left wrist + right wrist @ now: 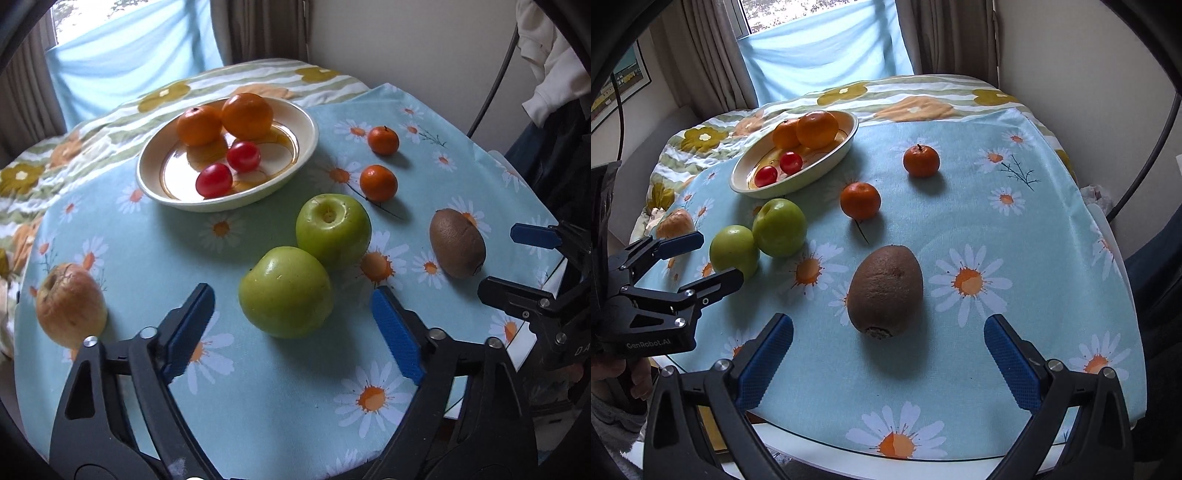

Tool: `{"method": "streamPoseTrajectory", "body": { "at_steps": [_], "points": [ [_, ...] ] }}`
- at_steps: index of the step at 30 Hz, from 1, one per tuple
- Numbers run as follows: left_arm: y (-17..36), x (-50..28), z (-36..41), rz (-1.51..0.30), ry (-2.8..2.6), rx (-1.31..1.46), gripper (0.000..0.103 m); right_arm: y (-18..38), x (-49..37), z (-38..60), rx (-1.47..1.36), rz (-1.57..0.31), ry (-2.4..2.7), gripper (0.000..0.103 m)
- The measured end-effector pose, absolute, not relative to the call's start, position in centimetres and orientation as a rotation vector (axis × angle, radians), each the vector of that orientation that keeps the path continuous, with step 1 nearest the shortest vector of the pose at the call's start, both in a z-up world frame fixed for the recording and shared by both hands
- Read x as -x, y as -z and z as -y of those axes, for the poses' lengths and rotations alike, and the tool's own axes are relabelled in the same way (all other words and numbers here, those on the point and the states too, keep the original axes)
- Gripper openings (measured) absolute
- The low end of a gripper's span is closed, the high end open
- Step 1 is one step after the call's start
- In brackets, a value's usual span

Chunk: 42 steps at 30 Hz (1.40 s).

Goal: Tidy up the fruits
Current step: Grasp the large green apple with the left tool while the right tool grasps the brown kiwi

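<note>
The housing of the left gripper (701, 258) reads "GenRobot.AI" in the right wrist view; the letters "DA" show on the right gripper (888, 332) in the left wrist view. Both tools stand with jaws apart and grip nothing, no pad touching fruit. The near green apple (285, 292) sits just ahead of the left gripper's fingers, touching the far green apple (333, 229). The kiwi (885, 290) lies ahead of the right gripper, long axis pointing toward it and slightly left, with bare tablecloth (1015, 229) to its right. The bowl (147, 177) holds two oranges and two red fruits; two mandarins lie apart beyond the kiwi, and a yellowish apple (70, 304) sits near the table's left edge.
</note>
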<state>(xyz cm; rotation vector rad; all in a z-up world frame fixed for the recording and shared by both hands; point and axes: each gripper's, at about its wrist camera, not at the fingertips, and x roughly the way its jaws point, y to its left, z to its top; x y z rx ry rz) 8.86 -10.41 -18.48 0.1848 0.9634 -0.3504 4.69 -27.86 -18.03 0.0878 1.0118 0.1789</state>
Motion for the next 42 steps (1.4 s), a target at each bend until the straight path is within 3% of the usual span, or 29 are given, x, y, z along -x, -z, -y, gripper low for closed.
{"method": "streamPoseTrajectory", "body": {
  "at_steps": [1, 6, 7, 8, 17, 34, 42],
  "points": [
    [18.7, -9.1, 10.5, -0.972, 0.344, -0.189, 0.074, 18.2, -4.7, 27.7, -0.085, -1.017, -0.179, 0.103],
    [19.5, -9.8, 10.5, -0.990, 0.339, -0.178, 0.073, 18.7, -4.8, 27.0, -0.067, -1.021, -0.178, 0.103],
    [19.6, -9.9, 10.5, -0.992, 0.335, -0.182, 0.064, 18.8, -4.9, 26.9, -0.064, -1.021, -0.178, 0.103],
    [19.7, -10.0, 10.6, -0.996, 0.329, -0.188, 0.063, 18.8, -5.0, 26.8, -0.061, -1.019, -0.177, 0.103],
    [19.7, -9.8, 10.3, -1.009, 0.331, -0.184, 0.063, 19.0, -5.9, 26.0, -0.013, -1.003, -0.156, 0.103],
    [19.6, -9.6, 8.9, -1.027, 0.278, -0.155, 0.063, 20.2, -7.5, 26.0, -0.016, -1.017, -0.131, 0.075],
    [19.4, -9.0, 7.9, -1.035, 0.249, -0.115, 0.063, 20.5, -7.7, 25.7, -0.002, -1.033, -0.139, 0.051]
  ]
}}
